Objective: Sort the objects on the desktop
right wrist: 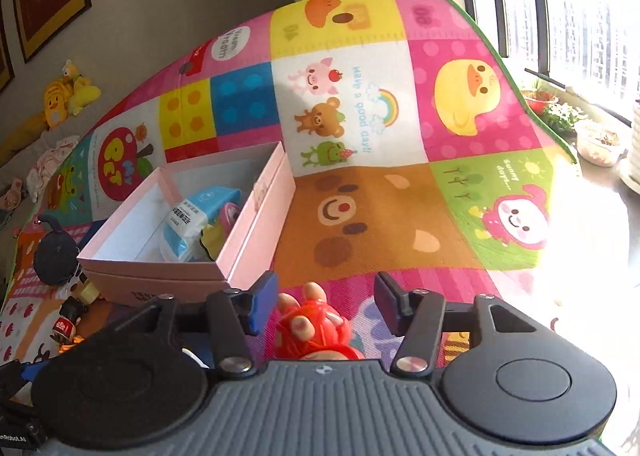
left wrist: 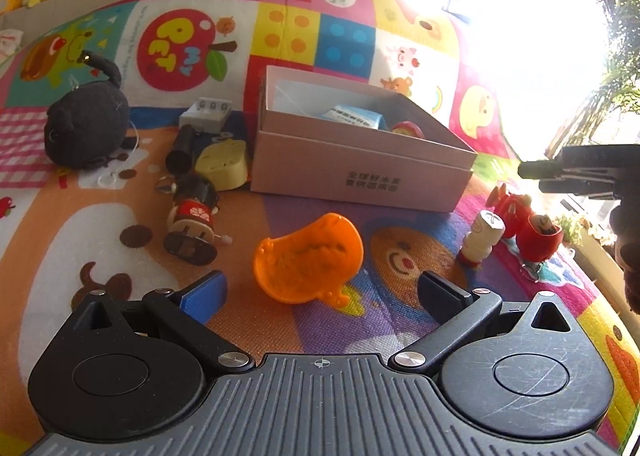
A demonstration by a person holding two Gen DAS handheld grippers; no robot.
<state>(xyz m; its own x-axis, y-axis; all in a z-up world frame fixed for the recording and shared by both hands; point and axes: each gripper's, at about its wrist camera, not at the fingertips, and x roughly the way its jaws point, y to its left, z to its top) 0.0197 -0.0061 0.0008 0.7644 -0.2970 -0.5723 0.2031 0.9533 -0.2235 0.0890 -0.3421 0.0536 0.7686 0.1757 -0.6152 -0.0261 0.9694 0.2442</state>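
Observation:
My left gripper [left wrist: 322, 288] is open low over the play mat, and an orange duck-shaped plastic toy [left wrist: 308, 256] lies just ahead, between its fingers and untouched. My right gripper [right wrist: 326, 288] is open around a red toy figure [right wrist: 316, 328]. The figure is near the blue left pad, with a gap to the right pad. In the left wrist view the right gripper [left wrist: 532, 176] hovers over the red toys [left wrist: 528, 224] beside a small white figurine [left wrist: 482, 236]. An open pink box [left wrist: 360, 168] [right wrist: 256, 240] holds a blue-white packet [right wrist: 192, 220].
Left of the box lie a black plush [left wrist: 86, 124], a wind-up doll [left wrist: 192, 216], a yellow cheese-shaped piece [left wrist: 222, 164], a black cylinder [left wrist: 180, 148] and a grey battery holder [left wrist: 206, 114]. The colourful mat [right wrist: 400, 196] stretches right towards a bright window with plants.

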